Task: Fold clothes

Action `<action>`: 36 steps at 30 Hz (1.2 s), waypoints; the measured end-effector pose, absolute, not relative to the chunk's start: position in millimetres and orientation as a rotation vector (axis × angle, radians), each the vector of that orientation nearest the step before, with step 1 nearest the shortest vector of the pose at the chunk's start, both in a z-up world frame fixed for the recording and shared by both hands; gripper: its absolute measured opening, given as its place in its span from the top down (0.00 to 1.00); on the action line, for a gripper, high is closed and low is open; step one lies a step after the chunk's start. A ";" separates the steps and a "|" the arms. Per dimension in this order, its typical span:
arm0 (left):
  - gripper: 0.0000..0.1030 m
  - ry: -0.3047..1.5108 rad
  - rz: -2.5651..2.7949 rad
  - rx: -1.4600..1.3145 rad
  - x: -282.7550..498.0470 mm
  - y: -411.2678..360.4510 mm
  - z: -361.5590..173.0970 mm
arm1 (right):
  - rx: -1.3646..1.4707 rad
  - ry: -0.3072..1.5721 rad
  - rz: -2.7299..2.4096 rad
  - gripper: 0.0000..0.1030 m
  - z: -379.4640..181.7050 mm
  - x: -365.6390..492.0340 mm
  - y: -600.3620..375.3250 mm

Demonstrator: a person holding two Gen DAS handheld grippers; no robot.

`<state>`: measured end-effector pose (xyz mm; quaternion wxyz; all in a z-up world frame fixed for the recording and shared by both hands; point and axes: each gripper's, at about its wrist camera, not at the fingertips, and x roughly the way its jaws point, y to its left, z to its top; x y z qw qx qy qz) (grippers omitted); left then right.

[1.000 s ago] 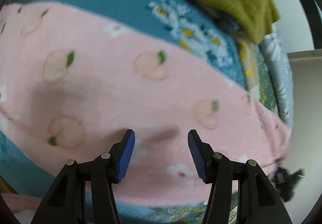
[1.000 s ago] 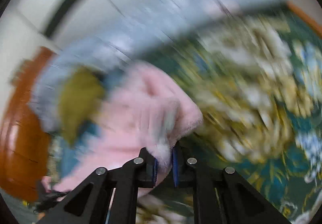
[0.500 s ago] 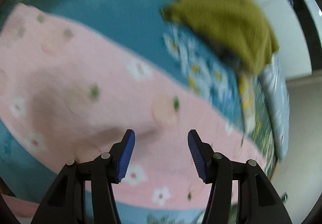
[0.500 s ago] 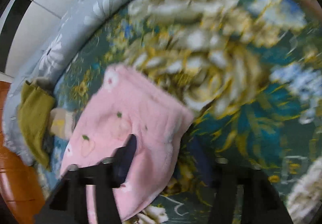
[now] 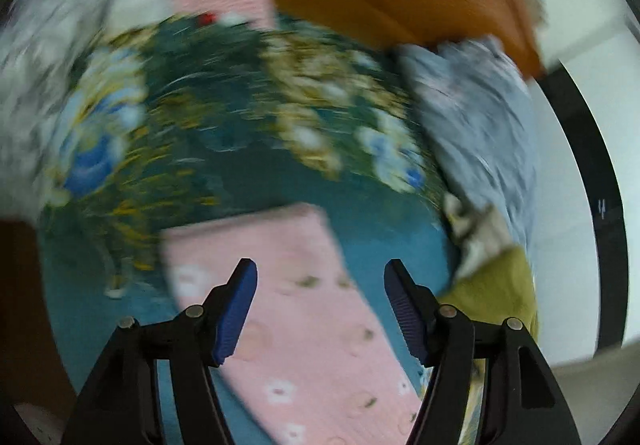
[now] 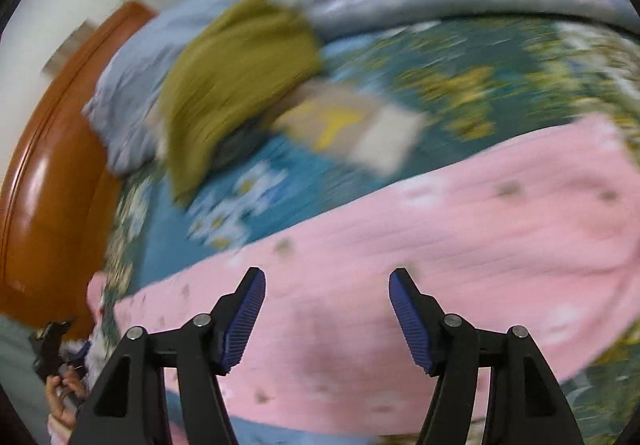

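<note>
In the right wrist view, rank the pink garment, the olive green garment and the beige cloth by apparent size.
1. pink garment, though nearest the camera
2. olive green garment
3. beige cloth, partly tucked under the olive one

long pink fleece garment (image 6: 460,245) lies on the floral teal bedspread (image 6: 460,57); olive knitted garment (image 6: 236,73) beyond it, toward the orange wooden headboard (image 6: 44,181).

Motion blur and frame edges hide much from us.

We cannot read the bedspread (image 5: 224,113) print, smeared in both wrist views. The pink garment (image 6: 440,245) runs under both sets of tongs and off the near edge; its full outline escapes us. The olive garment (image 6: 236,77) partly covers something beige that we cannot identify.
</note>
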<state>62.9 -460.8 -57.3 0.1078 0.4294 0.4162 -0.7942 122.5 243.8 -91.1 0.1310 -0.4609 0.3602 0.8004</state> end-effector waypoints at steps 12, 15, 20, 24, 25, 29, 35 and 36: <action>0.34 1.292 -2.232 1.417 85.4 -525.1 -159.5 | -1.391 0.724 2.476 0.34 -63.9 64.6 170.8; 0.35 1.403 -2.254 1.365 85.7 -530.5 -173.7 | -1.408 0.714 2.481 0.34 -57.8 60.6 163.2; 0.43 1.363 -2.387 1.354 72.5 -526.4 -171.9 | -1.459 0.719 2.457 0.34 -58.6 55.9 152.9; 0.78 1.283 -2.438 1.464 57.1 -514.0 -175.7 | -1.469 0.728 2.443 0.34 -58.2 53.8 148.7; 0.82 1.270 -2.442 1.491 53.8 -511.3 -176.7 | -1.469 0.732 2.443 0.34 -57.5 53.9 148.1; 0.87 1.140 -2.489 1.516 45.6 -503.3 -154.3 | -1.475 0.731 2.445 0.34 -55.4 55.0 147.2; 0.87 0.849 -2.769 1.458 29.0 -454.5 -54.0 | -1.497 0.828 2.389 0.34 -70.0 62.1 160.7; 0.87 0.779 -2.838 1.442 25.6 -437.8 -31.4 | -1.498 0.852 2.377 0.34 -73.2 64.1 164.4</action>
